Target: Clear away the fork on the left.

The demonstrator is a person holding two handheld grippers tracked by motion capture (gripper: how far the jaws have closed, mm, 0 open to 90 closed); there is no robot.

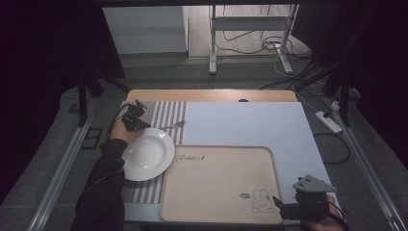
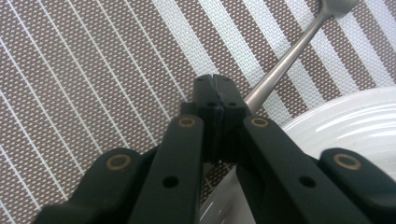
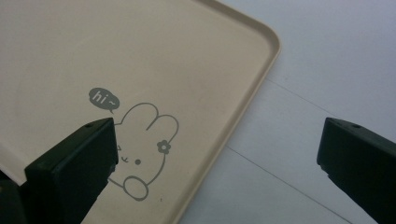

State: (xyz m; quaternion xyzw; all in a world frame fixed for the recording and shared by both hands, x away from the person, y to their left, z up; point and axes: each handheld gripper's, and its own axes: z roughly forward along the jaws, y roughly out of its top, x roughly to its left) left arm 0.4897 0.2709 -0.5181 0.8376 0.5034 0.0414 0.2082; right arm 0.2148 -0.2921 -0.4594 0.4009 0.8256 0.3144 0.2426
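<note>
My left gripper (image 1: 144, 124) (image 2: 215, 81) is shut, its jaw tips pressed together with nothing between them, low over the striped placemat (image 1: 163, 111) (image 2: 93, 70). A metal fork (image 1: 176, 125) (image 2: 285, 58) lies on the mat; its handle runs under the right side of those tips. A white plate (image 1: 146, 155) (image 2: 355, 126) sits just beside, partly under the gripper. My right gripper (image 1: 283, 206) (image 3: 218, 126) stands open over the near right corner of the beige tray (image 1: 216, 187) (image 3: 140, 56), straddling its rim above the rabbit drawing (image 1: 261, 201) (image 3: 144, 149).
The pale table surface (image 1: 250, 122) (image 3: 327, 70) extends behind and right of the tray. The wooden table edge (image 1: 211, 95) runs along the back. Metal stand legs (image 1: 212, 48) and cables (image 1: 269, 45) lie on the floor beyond.
</note>
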